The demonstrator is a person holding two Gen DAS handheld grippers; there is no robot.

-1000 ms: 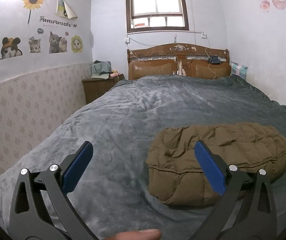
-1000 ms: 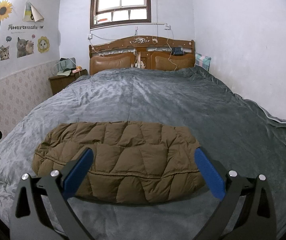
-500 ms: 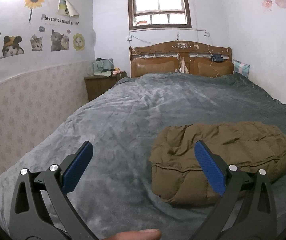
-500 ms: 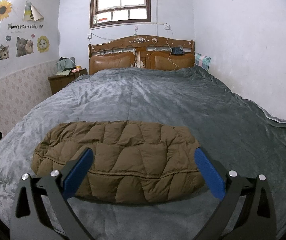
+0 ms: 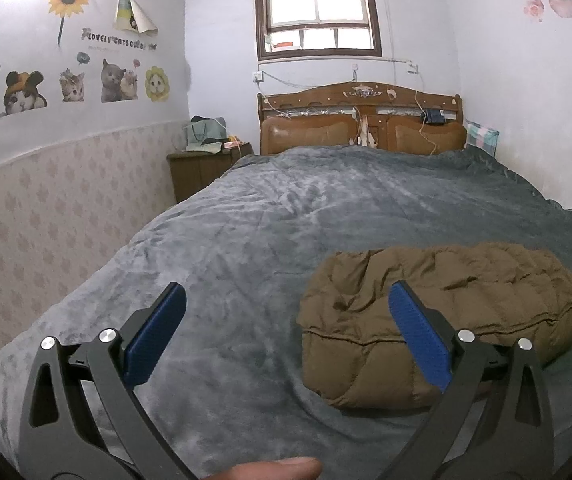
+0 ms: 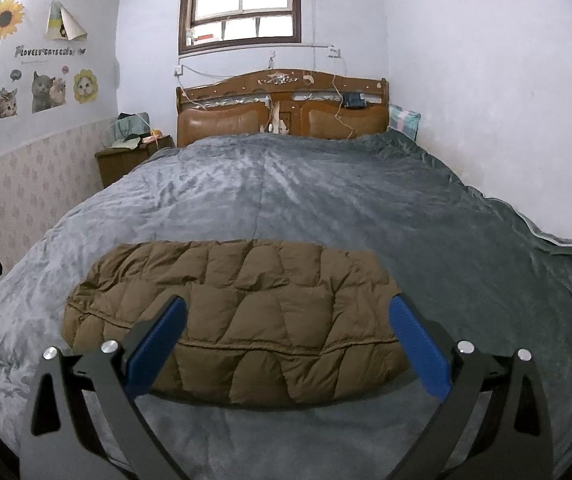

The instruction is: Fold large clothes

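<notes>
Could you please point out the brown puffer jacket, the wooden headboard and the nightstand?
brown puffer jacket (image 6: pixel 242 312), right wrist view, quilted top.
wooden headboard (image 6: pixel 282 80), right wrist view, carved top rail.
nightstand (image 5: pixel 198 172), left wrist view, front panel.

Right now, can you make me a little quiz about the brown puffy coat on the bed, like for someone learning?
1. True or false: the brown puffy coat lies folded on the grey blanket.
2. The right tool is: A) open, holding nothing; B) shut on the coat.
3. Fill in: from the left tool, the coat lies off to the ____ side.

Key: 1 true; 2 A; 3 right.
</notes>
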